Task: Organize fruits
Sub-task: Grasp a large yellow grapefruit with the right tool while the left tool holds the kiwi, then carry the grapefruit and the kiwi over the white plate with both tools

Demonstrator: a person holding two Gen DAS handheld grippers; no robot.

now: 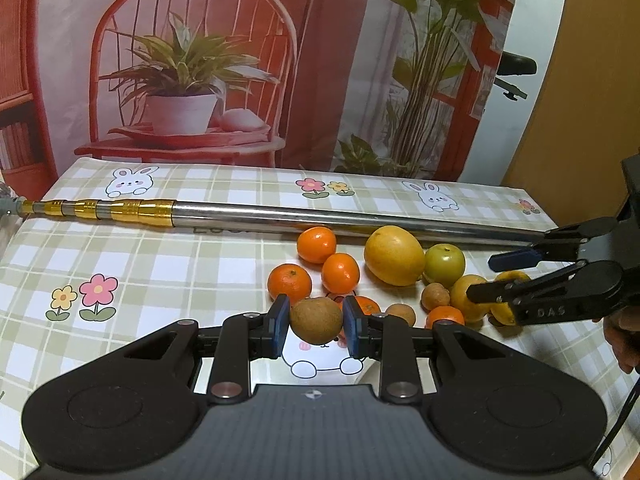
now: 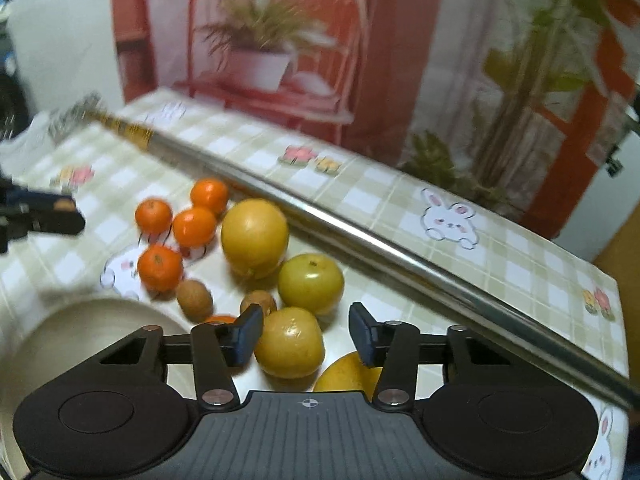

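Observation:
My left gripper [image 1: 316, 322] is shut on a brown kiwi-like fruit [image 1: 316, 320], held just above the checked tablecloth [image 1: 160, 272]. Behind it lie several tangerines [image 1: 316, 244], a big yellow citrus [image 1: 394, 256], a green apple [image 1: 444, 266] and small brown fruits [image 1: 435, 297]. My right gripper [image 2: 306, 338] comes in from the right [image 1: 490, 278]. A yellow-orange fruit [image 2: 290, 342] sits between its jaws: the left pad is at its side and the right pad stands clear of it. Another yellow fruit [image 2: 348, 372] lies partly hidden under that gripper.
A long metal pole [image 1: 320, 220] with gold sections lies across the table behind the fruit. A beige bowl [image 2: 60, 340] sits at the lower left of the right wrist view. A person's hand [image 1: 624, 336] shows at the right edge. A printed backdrop stands behind the table.

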